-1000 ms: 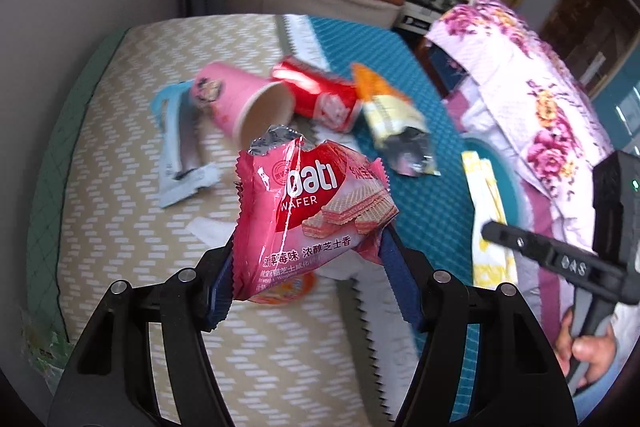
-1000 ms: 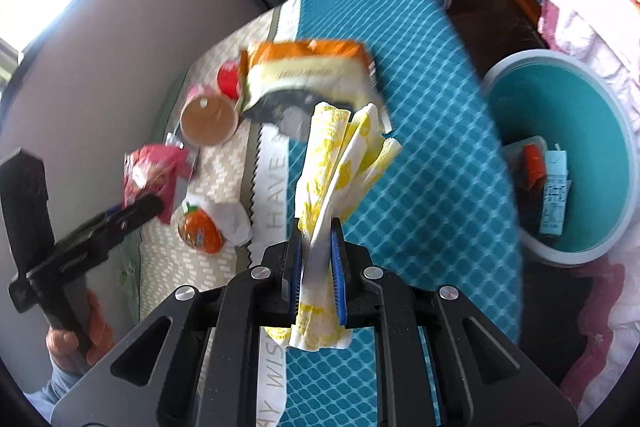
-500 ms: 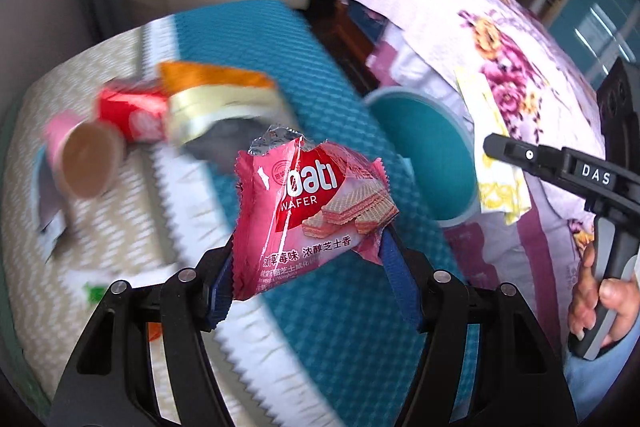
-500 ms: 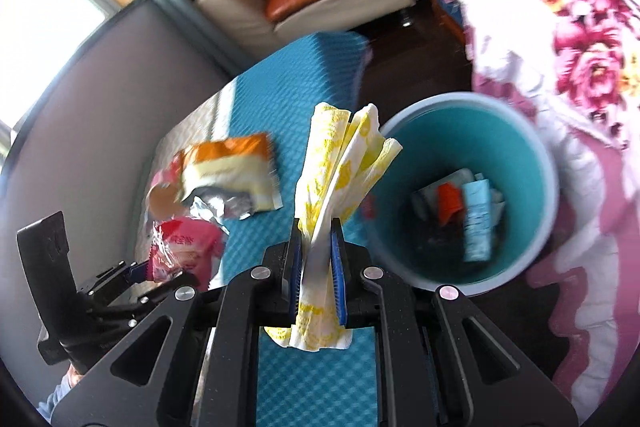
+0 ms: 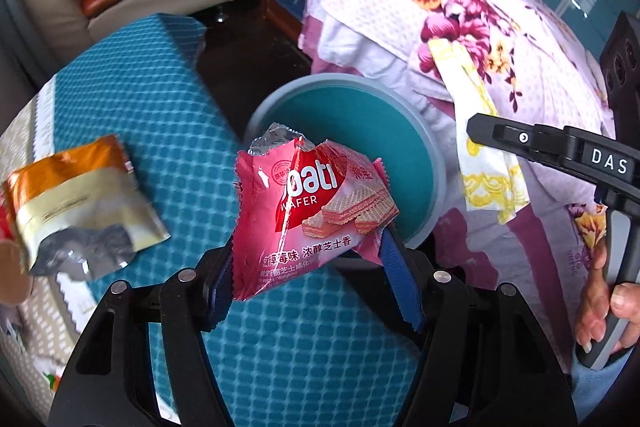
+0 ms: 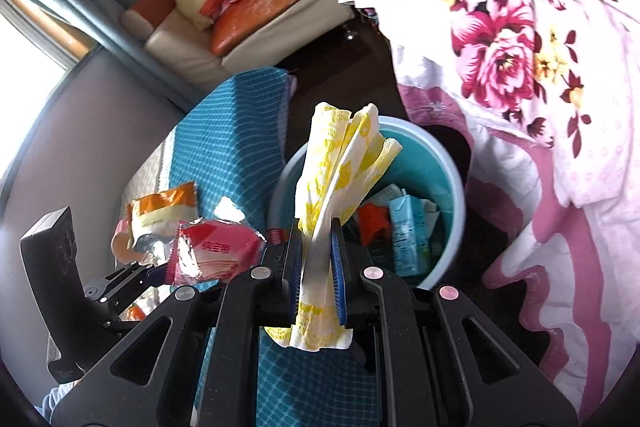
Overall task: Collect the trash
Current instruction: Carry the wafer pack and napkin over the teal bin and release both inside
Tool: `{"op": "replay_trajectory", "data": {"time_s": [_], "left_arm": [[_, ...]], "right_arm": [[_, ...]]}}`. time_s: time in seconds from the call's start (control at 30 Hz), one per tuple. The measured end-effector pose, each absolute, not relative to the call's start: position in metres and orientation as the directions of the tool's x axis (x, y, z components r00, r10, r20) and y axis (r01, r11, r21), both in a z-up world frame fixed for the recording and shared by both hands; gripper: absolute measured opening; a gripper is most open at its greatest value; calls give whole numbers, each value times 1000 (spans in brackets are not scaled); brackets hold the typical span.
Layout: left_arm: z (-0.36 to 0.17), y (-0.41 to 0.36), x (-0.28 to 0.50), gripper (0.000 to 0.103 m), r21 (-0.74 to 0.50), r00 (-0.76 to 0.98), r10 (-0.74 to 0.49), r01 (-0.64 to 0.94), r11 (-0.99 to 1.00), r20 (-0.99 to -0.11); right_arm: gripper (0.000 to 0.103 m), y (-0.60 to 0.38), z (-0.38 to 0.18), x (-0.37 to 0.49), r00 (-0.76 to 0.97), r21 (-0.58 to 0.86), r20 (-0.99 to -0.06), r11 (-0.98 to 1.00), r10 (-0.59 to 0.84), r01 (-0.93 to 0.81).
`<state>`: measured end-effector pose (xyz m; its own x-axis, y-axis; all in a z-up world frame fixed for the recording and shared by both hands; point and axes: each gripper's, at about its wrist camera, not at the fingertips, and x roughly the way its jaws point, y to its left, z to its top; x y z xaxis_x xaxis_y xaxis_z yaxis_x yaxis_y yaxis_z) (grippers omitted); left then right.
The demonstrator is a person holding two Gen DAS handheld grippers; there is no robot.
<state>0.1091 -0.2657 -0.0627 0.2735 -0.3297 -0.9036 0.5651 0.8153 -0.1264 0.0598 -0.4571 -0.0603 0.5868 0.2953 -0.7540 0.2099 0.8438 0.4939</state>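
Pink wafer wrapper (image 5: 316, 211) sits pinched between my left gripper's (image 5: 308, 275) blue fingers (image 5: 396, 279), which are closed wide around its crumpled bulk. I hold it near the bin (image 5: 434, 163), at its rim, presumably for dropping. My right gripper (image 6: 316, 259) has its fingers nearly together on a yellow-printed napkin (image 6: 340, 179), raised in front of the bin's mouth for the same reason. An orange-and-silver pouch (image 5: 80, 203) lies on the teal worktop (image 5: 168, 131) left of the bin, not yet collected. Inside the bin I see a blue carton (image 6: 408, 227) and an orange scrap (image 6: 372, 223); the rest is hidden behind the napkin. Other litter beside the pouch is cut off by the frame.
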Motion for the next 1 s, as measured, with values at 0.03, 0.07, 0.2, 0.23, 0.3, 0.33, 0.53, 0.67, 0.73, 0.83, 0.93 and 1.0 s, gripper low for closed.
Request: {"op": "replay_trajectory", "data": {"time_s": [0.03,0.07,0.2,0.23,0.3,0.33,0.53,0.67,0.73,0.83,0.93,1.0], "left_arm": [[-65,-270,110,66,-126,269,-328,568,813,-906],[-67,-273,111,66,-126,265,-327,571,811,-907],[-74,-283,116,67,-122,251,-319,579,806,-914],[-76,-285,117,67,-124,246,-318,580,805,-916],[-79,-287,119,71,-126,240,-317,581,804,-918],[-81,-289,120,76,-125,239,-315,579,805,-918],[-84,-295,123,93,-88,253,-278,573,815,-927],[-85,-294,121,93,-69,260,-263,578,813,-929],[-84,-291,120,94,-73,258,-266,576,814,-929],[-85,-284,119,94,-86,252,-273,569,818,-928],[-86,-276,118,94,-96,246,-274,557,825,-930],[-86,-269,118,94,-110,238,-280,548,829,-930]], "right_arm": [[13,-461,-63,61,584,495,-756,842,295,215],[13,-464,-64,63,583,495,-757,841,295,218],[13,-473,-69,68,579,499,-760,836,295,230],[13,-475,-70,69,578,500,-761,835,295,232],[13,-475,-72,69,578,500,-761,833,293,236],[13,-478,-73,70,578,500,-762,832,292,239],[13,-482,-75,72,577,500,-765,828,286,252],[14,-482,-77,73,573,499,-768,827,285,258],[15,-481,-78,74,569,498,-771,828,285,259],[15,-478,-80,76,560,494,-776,831,288,257],[15,-472,-82,79,550,489,-783,834,291,254],[15,-467,-83,81,546,483,-787,838,289,253]]}}
